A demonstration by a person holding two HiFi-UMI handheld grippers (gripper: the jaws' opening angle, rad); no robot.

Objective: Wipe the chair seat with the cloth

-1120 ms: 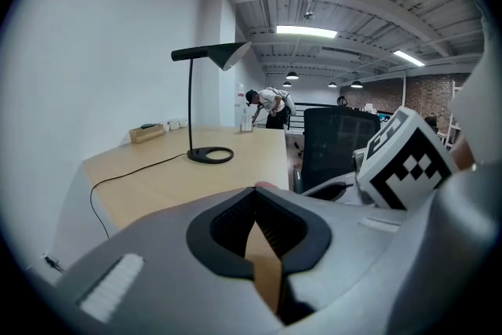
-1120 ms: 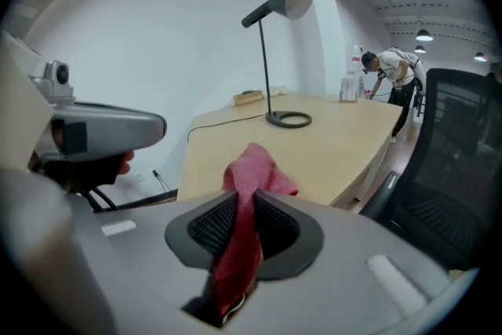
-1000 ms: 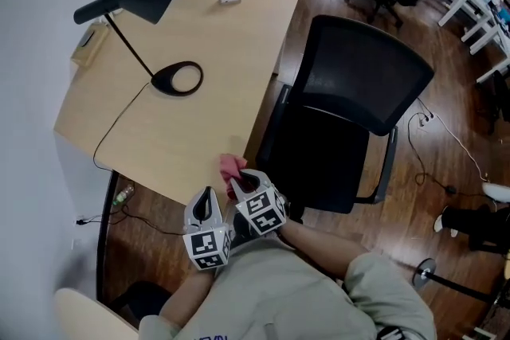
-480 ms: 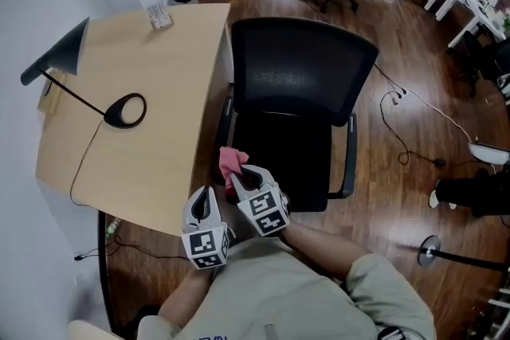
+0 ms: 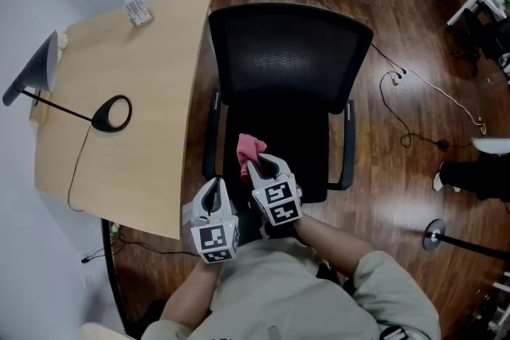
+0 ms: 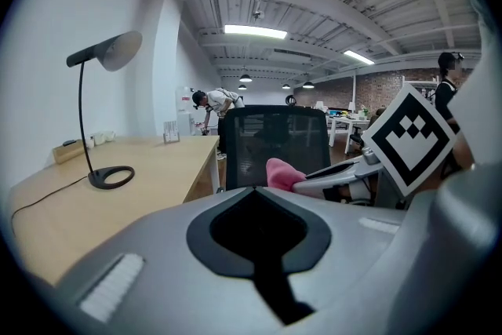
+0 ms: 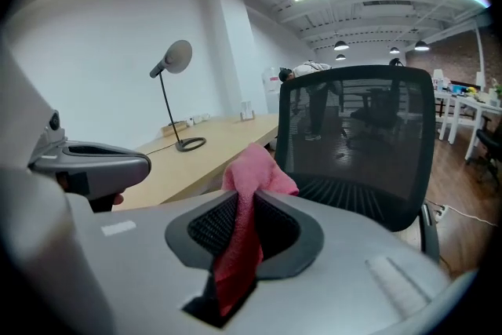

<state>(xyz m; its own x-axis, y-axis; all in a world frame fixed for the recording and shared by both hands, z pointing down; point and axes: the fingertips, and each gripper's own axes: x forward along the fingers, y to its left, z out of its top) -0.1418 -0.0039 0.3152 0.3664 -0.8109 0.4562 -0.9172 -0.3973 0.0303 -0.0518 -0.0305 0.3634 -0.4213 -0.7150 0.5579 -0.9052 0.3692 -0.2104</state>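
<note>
Crumpled pink cloth (image 5: 250, 149) pinched in the right tool (image 5: 263, 164), over the black mesh office chair (image 5: 291, 52)

Far left there's the pale wooden worktop (image 5: 143, 68) with a black desk lamp (image 5: 111, 113) on it. The left tool (image 5: 213, 187) is closed with nothing in it, just beside the right tool, which is clamped on the cloth. The cloth sits over the front left of the chair seat (image 5: 303, 147); can't tell if it's touching.

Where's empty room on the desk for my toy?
The wide strip of desk between the lamp base and the edge by the chair is bare. It's busier by the wall: lamp shade, cord, and a small stand at the far corner.
</note>
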